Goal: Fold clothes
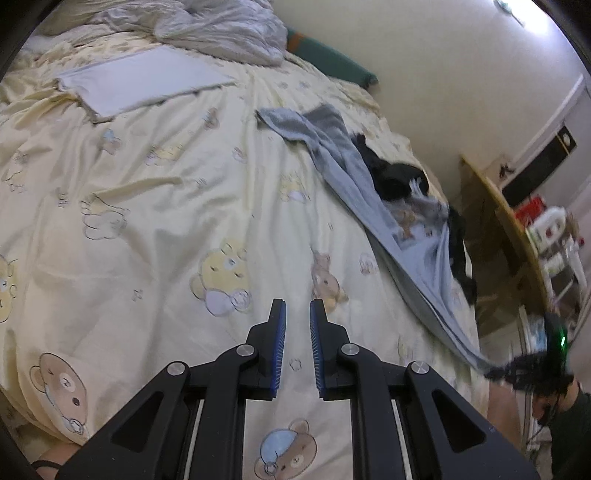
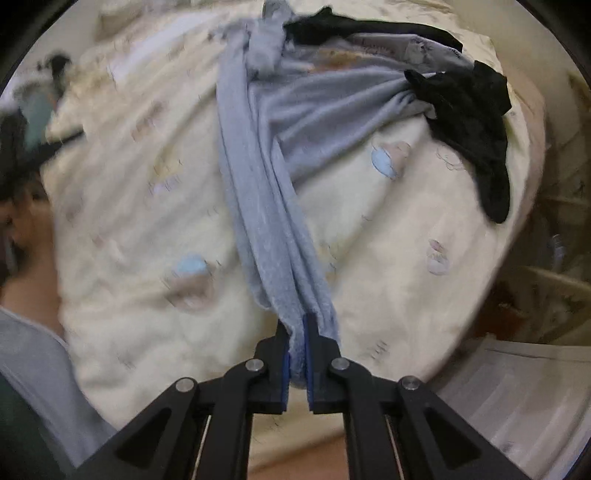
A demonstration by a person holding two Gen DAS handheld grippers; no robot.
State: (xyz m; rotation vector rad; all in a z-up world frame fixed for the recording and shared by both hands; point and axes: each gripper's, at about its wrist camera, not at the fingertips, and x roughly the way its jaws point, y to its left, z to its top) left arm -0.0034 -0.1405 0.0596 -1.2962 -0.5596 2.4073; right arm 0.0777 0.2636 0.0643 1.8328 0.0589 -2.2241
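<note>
Here the right gripper (image 2: 295, 325) is clamped on the blue garment (image 2: 258, 192); left gripper (image 1: 297, 314) narrowly apart, empty. Draw steadily toward six o'clock, probably dragging the black clothes (image 2: 469, 122).

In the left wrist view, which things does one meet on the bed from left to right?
Folded white cloth → left gripper, its jaws slightly apart and empty → blue-grey garment → black clothes → right gripper at the garment's end.

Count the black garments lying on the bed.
2, as far as shows: one black garment at the far end of the pile, another lying on the grey-blue garment's bunched end. More may be hidden beneath.
</note>
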